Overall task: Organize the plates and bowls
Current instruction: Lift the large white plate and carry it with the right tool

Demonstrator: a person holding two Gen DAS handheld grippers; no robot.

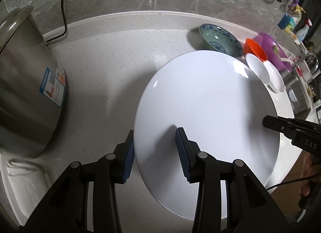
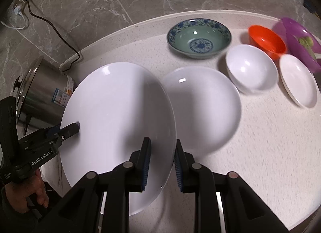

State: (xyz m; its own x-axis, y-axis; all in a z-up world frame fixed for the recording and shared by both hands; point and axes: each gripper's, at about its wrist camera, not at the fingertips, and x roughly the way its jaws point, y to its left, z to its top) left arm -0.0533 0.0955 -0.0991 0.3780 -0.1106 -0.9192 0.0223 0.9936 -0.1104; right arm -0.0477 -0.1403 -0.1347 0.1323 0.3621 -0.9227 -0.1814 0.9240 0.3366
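A large white plate (image 1: 210,102) (image 2: 120,116) is held tilted above the counter by both grippers. My left gripper (image 1: 154,154) straddles its left rim; it also shows in the right wrist view (image 2: 75,127). My right gripper (image 2: 161,164) straddles the right rim; its finger shows in the left wrist view (image 1: 270,122). A second white plate (image 2: 202,108) lies on the counter just right of it. Behind stand a blue-patterned green bowl (image 2: 199,37) (image 1: 219,39), a white bowl (image 2: 251,68), an orange bowl (image 2: 266,40) (image 1: 255,49) and a small white dish (image 2: 299,80).
A steel pot with lid (image 1: 26,84) (image 2: 42,92) stands at the left, its black cord (image 2: 56,30) running to a wall socket. A purple bowl (image 2: 299,40) (image 1: 272,48) sits far right. A sink area with bottles (image 1: 297,28) lies beyond. The counter edge curves at front right.
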